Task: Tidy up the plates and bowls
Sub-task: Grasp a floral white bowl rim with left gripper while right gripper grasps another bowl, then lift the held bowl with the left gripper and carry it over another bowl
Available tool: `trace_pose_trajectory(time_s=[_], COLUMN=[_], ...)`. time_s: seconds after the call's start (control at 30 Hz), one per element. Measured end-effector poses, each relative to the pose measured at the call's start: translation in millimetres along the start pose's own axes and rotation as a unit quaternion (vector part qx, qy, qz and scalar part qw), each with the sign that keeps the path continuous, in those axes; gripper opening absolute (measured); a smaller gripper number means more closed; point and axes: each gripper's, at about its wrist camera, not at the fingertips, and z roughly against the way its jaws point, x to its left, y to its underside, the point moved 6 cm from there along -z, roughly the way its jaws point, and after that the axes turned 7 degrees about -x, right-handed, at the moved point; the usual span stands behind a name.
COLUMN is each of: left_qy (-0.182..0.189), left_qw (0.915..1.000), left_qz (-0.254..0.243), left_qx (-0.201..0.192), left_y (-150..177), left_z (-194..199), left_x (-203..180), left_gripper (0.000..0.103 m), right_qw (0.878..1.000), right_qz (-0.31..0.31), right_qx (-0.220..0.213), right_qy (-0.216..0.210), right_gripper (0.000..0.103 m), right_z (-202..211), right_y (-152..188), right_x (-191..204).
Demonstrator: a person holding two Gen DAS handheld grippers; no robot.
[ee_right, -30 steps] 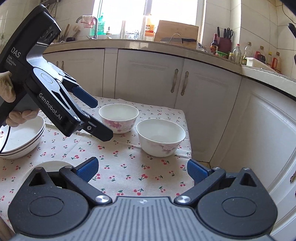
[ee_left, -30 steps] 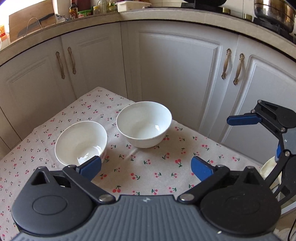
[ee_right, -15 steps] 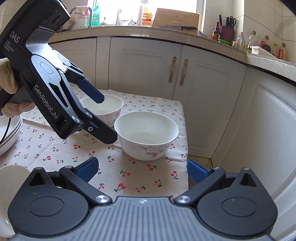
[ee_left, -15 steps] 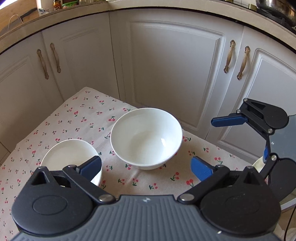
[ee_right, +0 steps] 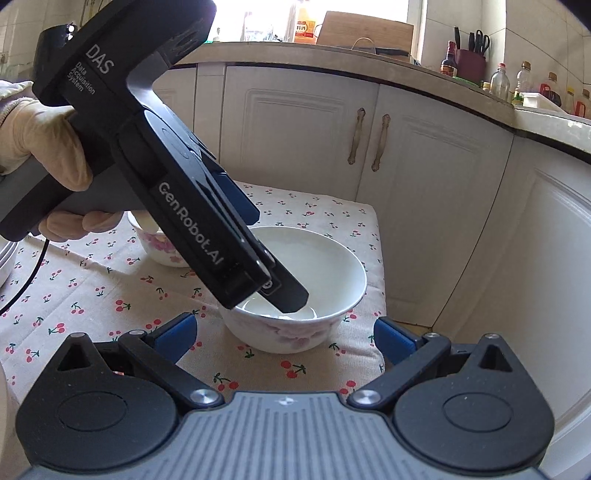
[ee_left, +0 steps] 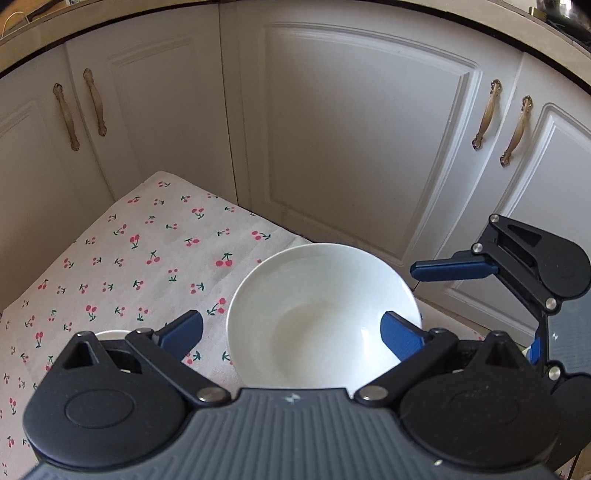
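Two bowls sit on the cherry-print surface point(ee_right: 92, 314); the nearer bowl point(ee_right: 295, 295) stands close to its corner edge. Left gripper point(ee_left: 291, 328), jaws released, dips one finger inside that bowl. Right gripper point(ee_right: 282, 334), jaws released, hovers just before the bowl.

- Cherry-print tablecloth point(ee_left: 147, 258): cream fabric with small red cherries, spread beneath and ahead of both claws, its far corner toward the cabinets.
- Cabinet doors point(ee_left: 354, 147): white panelled fronts directly ahead of the left claw and beyond the cloth.
- Door handles point(ee_right: 369, 142): a bronze-coloured vertical pair, ahead of the right claw and slightly to its right.
- Countertop point(ee_right: 332, 55): beige ledge running above the doors, far ahead of the right claw.
- Cutting board point(ee_right: 365, 31): wooden, standing upright on the countertop, straight ahead.
- Bottles point(ee_right: 502, 83): a row on the countertop, ahead and to the upper right.
- Knife holder point(ee_right: 471, 64): dark red container, just left of the bottles.
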Motion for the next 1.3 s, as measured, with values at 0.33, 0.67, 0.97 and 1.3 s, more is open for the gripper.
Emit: trace_pose_trajectory(time_s=[0.33,0.67,0.97,1.3], left_qy=[0.022,0.028,0.029,0.032], left_qw=[0.9996,0.9995,0.9994,0.9993], left_qz=[0.01,0.006,0.002,0.01], left_qx=[0.014,0.014,0.017,0.018], left_y=[1,-1,0,1], left_z=[-16,-16,-19,-18], left_x=[2,0,0,0], left_gripper=[0.08,0.077,0.077,0.077], right_qw=[1.0,1.0,1.0,1.0], right_qz=[0.001,-0.003,-0.009,-0.018], right_qx=[0.0,-0.003,-0.001,0.004], right_qy=[-0.001,-0.012,-0.016,-0.018], right_gripper=[0.095,0.086,0.086,0.086], right_z=[-9,-9,-11,-11], right_y=[0,-1,-3,-5], right_x=[-4,-5,-6,-5])
